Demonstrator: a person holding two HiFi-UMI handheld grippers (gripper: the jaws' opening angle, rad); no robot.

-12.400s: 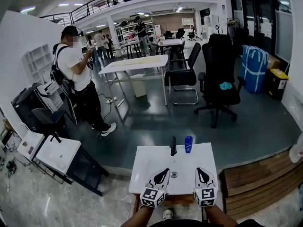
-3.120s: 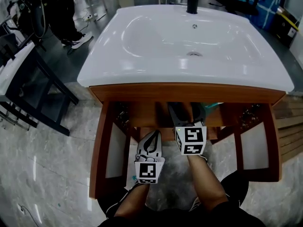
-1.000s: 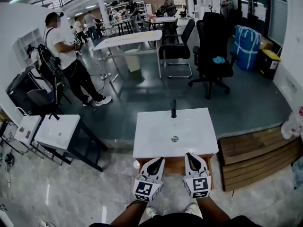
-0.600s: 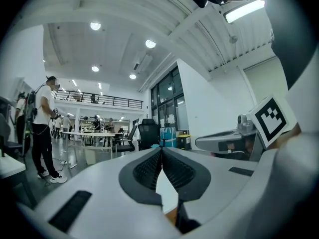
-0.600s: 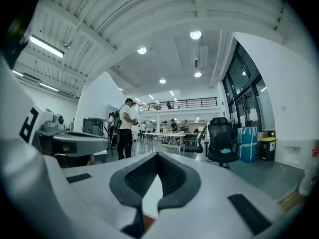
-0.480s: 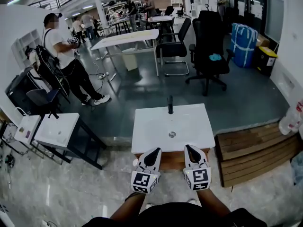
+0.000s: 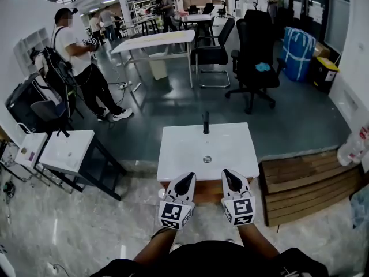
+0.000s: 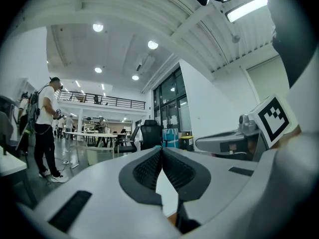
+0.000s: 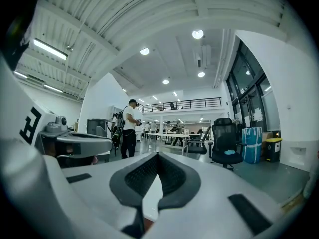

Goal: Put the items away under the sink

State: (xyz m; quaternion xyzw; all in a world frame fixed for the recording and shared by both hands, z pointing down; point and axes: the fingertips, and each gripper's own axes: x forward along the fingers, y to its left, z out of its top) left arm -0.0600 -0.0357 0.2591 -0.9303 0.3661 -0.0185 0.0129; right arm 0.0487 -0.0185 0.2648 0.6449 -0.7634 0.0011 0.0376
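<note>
In the head view a white sink [image 7: 184,154] with a black tap [image 7: 205,122] stands on a wooden cabinet [image 7: 206,190] just ahead of me. My left gripper [image 7: 184,183] is held in front of the cabinet's near edge, its jaws pressed together with nothing in them. Beside it my right gripper [image 7: 231,180] is also shut and empty. In the left gripper view the left gripper [image 8: 161,151] points up across the room; the right gripper [image 9: 157,156] does the same in the right gripper view. No loose items show on the sink top.
A person [image 7: 75,56] with a backpack stands at the far left. A small white table [image 7: 55,152] on a black frame is to my left, and wooden boards [image 7: 302,180] lie to the right. Black office chairs [image 7: 253,51] and a white table [image 7: 153,40] stand further back.
The view has drifted slightly; both grippers stay shut and side by side in front of the sink. Earlier, a blue bottle stood by the tap, and I was crouched at the open cabinet.
</note>
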